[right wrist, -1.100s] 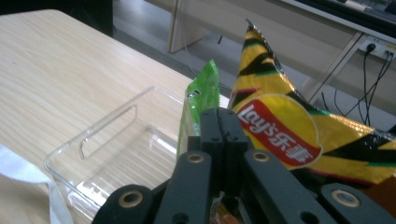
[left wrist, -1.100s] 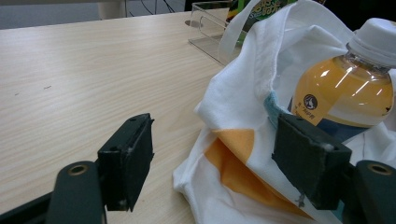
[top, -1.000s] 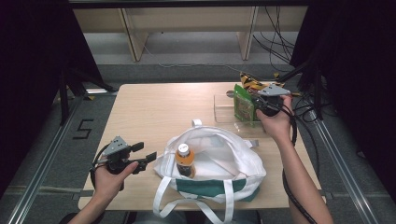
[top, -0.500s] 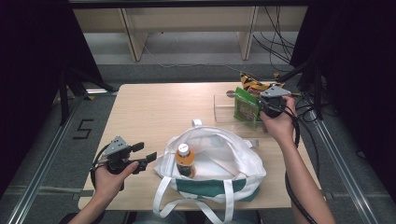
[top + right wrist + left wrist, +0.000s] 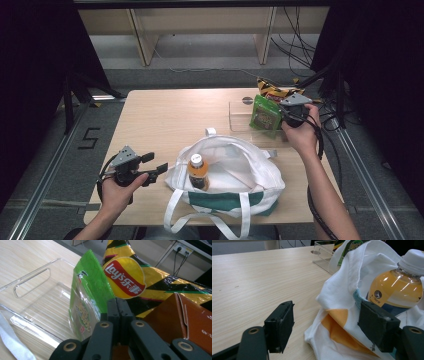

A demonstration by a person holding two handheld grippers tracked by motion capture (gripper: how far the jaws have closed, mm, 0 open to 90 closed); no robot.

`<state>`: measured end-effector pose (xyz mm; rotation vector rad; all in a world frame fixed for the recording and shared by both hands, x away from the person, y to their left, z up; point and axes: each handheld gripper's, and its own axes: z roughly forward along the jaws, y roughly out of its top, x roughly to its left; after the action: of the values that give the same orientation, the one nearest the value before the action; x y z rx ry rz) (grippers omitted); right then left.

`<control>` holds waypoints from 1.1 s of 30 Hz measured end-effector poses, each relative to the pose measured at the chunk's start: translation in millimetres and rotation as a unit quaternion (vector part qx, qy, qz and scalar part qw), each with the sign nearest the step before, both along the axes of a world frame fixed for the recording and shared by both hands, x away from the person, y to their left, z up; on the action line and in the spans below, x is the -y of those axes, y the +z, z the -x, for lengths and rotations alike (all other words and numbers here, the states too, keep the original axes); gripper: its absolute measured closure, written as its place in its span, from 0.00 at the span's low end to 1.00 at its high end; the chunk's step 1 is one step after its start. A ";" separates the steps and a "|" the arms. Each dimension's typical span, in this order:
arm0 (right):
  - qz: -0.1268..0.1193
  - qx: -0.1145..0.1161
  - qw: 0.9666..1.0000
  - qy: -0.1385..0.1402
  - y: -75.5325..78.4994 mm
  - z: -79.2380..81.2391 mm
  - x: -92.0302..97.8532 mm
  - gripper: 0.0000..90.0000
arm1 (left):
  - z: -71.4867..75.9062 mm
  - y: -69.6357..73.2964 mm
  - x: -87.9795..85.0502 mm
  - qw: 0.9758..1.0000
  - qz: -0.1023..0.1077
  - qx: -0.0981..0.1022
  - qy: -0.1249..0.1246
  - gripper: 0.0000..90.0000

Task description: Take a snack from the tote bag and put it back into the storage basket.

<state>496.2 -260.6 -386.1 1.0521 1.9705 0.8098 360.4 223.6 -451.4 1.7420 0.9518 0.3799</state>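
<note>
The green packet (image 5: 86,307) was pinched by the right gripper (image 5: 117,305) (left gripper (image 5: 325,327) wide open, idle); it was best lifted clear of the clear tray (image 5: 240,120) toward the bag (image 5: 225,172) at seven o'clock.

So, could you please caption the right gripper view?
Right claw shut on green snack packet above the clear bin.

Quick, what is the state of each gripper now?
Left gripper: open, holding nothing, jaws standing at the edge of the white bag.
Right gripper: shut on the green packet, above the clear box.
</note>
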 end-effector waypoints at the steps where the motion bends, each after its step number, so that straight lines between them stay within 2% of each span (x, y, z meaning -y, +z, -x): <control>1: 0.006 0.010 1.000 -0.002 -0.1 -0.2 0.7 1.00 | 0.0 0.0 0.0 1.000 0.000 0.000 0.000 0.31; 2: 0.001 0.001 1.000 0.001 -0.6 0.2 0.4 1.00 | 0.0 0.0 0.1 1.000 0.000 0.000 0.000 0.31; 4: 0.008 -0.008 1.000 0.006 0.2 1.0 2.0 1.00 | 0.2 0.2 0.0 1.000 0.000 0.000 0.001 0.31; 5: 0.004 -0.013 1.000 -0.001 0.6 2.2 2.0 1.00 | 0.6 0.6 -0.2 1.000 -0.003 -0.001 0.002 0.31; 6: 0.005 -0.001 1.000 0.001 -0.5 1.3 2.9 1.00 | 0.5 0.5 -0.3 1.000 -0.001 -0.001 0.003 0.31; 8: 0.003 -0.008 1.000 -0.002 0.3 2.1 3.7 1.00 | 0.5 0.6 -0.5 1.000 -0.002 0.000 0.003 0.31; 9: 0.004 -0.002 1.000 -0.007 0.3 2.8 4.0 1.00 | 0.5 0.7 -0.5 1.000 -0.002 0.000 0.003 0.31; 11: 0.009 -0.007 1.000 0.000 0.7 3.2 6.2 1.00 | 0.5 0.7 -0.1 1.000 -0.001 0.000 0.003 0.31; 18: 0.014 0.005 1.000 -0.013 -0.3 4.6 10.5 1.00 | 0.2 0.2 0.1 1.000 0.000 0.000 0.002 0.31; 20: 0.010 -0.004 1.000 -0.010 -0.3 5.3 11.5 1.00 | 0.4 0.4 0.0 1.000 -0.002 0.000 0.002 0.31; 25: 0.005 -0.006 1.000 -0.016 0.1 6.3 11.9 1.00 | 0.5 0.4 0.4 1.000 0.000 -0.001 0.003 0.31; 26: 0.013 -0.007 1.000 -0.011 0.6 6.3 13.3 1.00 | 0.7 0.8 0.0 1.000 -0.004 0.001 0.003 0.31; 28: 0.014 0.002 1.000 -0.017 0.7 6.7 13.9 1.00 | 0.3 0.5 0.1 1.000 0.000 0.001 0.002 0.31; 29: 0.009 -0.010 1.000 -0.014 1.3 7.6 14.3 1.00 | 0.4 0.5 0.1 1.000 0.000 0.001 0.002 0.31; 30: 0.012 0.000 1.000 -0.014 0.3 7.3 15.2 1.00 | 0.3 0.4 0.1 1.000 0.000 0.001 0.002 0.31; 33: 0.005 -0.005 1.000 -0.020 -0.3 8.2 15.6 1.00 | 0.6 0.9 0.2 1.000 -0.004 0.001 0.002 0.31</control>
<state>488.0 -276.2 -386.3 1.0876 1.9536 0.7740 359.8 223.4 -450.6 1.7475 0.9540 0.3893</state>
